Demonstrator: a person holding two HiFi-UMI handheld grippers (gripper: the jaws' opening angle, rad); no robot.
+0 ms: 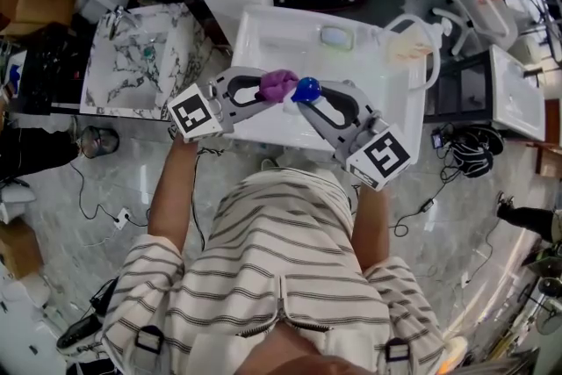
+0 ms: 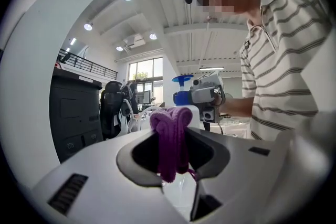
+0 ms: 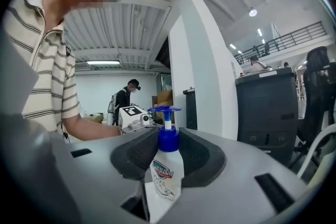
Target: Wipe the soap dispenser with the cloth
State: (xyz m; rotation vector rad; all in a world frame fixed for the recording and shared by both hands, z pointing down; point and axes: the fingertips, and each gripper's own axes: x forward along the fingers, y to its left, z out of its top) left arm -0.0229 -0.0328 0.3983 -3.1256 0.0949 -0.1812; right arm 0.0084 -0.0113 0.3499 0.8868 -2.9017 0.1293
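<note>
The soap dispenser (image 3: 166, 168) is clamped upright in the right hand-held gripper (image 1: 309, 94) above the white basin (image 1: 263, 24), seemingly so that the purple cloth (image 2: 170, 136), pinched in the left hand-held gripper (image 1: 268, 89), can rub it freely.

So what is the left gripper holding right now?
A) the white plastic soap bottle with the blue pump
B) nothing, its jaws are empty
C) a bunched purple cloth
C: in the left gripper view the left gripper is closed on the bunched purple cloth, while the white plastic soap bottle with the blue pump sits between the jaws of the right gripper.
</note>
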